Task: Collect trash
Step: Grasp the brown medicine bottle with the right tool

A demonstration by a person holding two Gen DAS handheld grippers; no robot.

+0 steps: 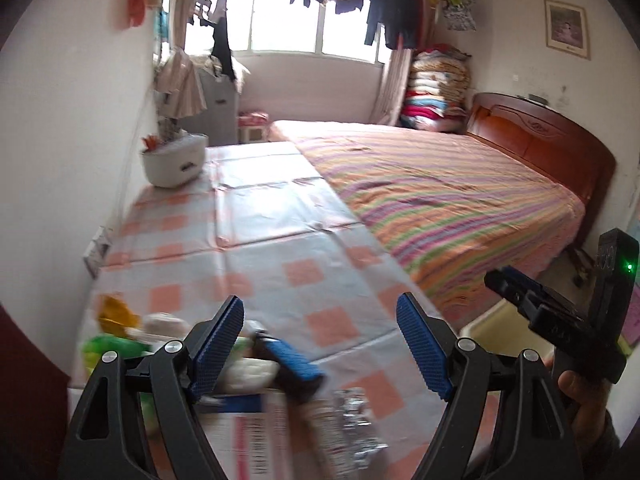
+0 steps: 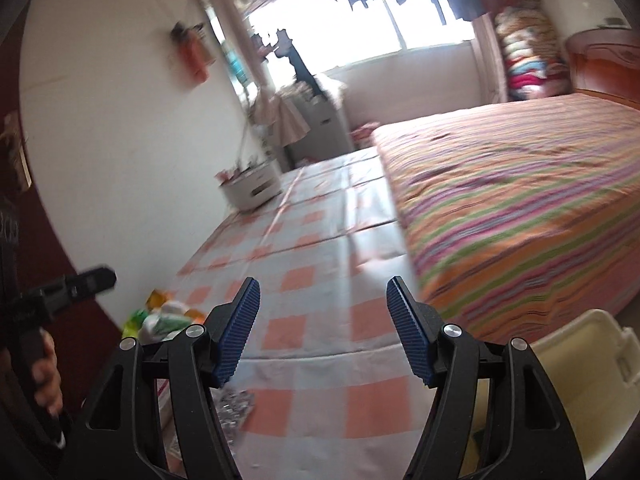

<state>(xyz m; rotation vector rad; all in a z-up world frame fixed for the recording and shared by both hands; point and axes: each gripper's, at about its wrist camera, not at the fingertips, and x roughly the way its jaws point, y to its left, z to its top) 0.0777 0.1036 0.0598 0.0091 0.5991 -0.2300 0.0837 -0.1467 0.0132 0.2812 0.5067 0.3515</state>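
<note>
My left gripper (image 1: 320, 322) is open and empty above the near end of a table with a checked orange-and-white cloth (image 1: 248, 220). Below it lies trash: a cardboard box (image 1: 248, 420), a crushed clear plastic bottle (image 1: 344, 424), a black-and-blue object (image 1: 288, 364), and green and yellow wrappers (image 1: 112, 332). My right gripper (image 2: 323, 304) is open and empty over the same cloth. The wrappers (image 2: 164, 316) and crumpled silver foil (image 2: 236, 404) lie to its lower left. A cream bin (image 2: 576, 360) stands at the right, by the bed.
A white basket (image 1: 174, 160) with bits inside stands at the table's far left by the wall. A bed with a striped cover (image 1: 440, 192) runs along the table's right side. The right gripper's body (image 1: 560, 312) shows at the left wrist view's right edge.
</note>
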